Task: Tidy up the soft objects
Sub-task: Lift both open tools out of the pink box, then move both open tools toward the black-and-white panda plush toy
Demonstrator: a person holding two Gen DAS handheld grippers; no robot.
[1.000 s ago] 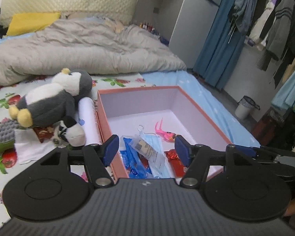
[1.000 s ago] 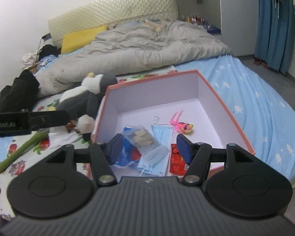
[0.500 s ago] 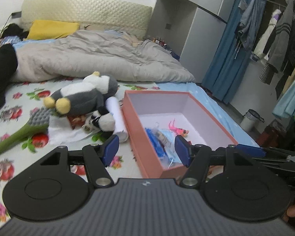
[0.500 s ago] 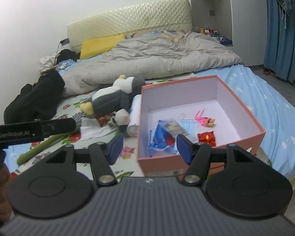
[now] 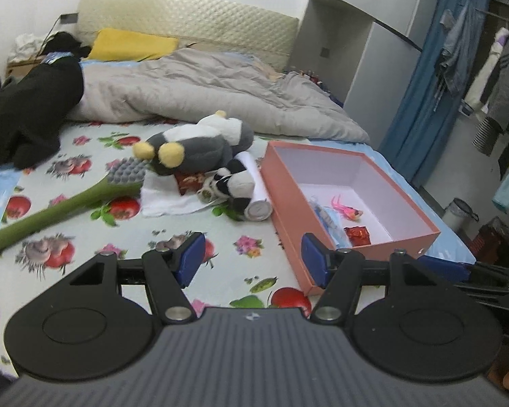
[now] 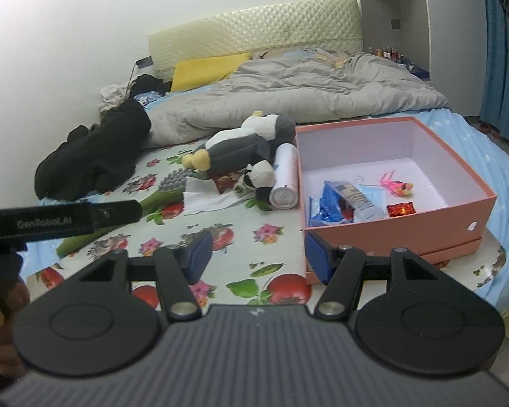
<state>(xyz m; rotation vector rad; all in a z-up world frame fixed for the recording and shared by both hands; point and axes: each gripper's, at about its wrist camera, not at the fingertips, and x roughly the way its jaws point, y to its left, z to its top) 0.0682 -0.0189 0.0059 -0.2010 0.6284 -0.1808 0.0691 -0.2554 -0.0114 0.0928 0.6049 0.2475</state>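
Note:
A pink open box [image 5: 283, 200] [image 6: 424, 224] sits on the bed at the right and holds a face mask [image 6: 366, 200], blue packets [image 6: 325, 203], a pink toy [image 5: 347, 210] [image 6: 398, 186] and a red packet [image 5: 356, 232] [image 6: 401, 209]. A grey-and-white penguin plush [image 5: 193, 147] [image 6: 241, 147], a small panda plush [image 5: 232, 185] [image 6: 261, 174], a white roll [image 5: 256, 191] [image 6: 285, 178] and a white cloth [image 5: 166, 195] lie left of it. My left gripper [image 5: 252, 263] and right gripper [image 6: 258, 254] are open, empty, over the near bed edge.
A green long-handled plush brush [image 5: 68, 203] [image 6: 159, 193] lies on the fruit-print sheet. A grey duvet [image 5: 203, 91], black clothing [image 5: 23, 112] and a yellow pillow [image 5: 132, 45] lie further back. A wardrobe and hanging clothes [image 5: 492, 78] stand at the right.
Both grippers have pulled back and up from over the box, toward the left. The box and plush toys now lie farther away. Both stay open and empty.

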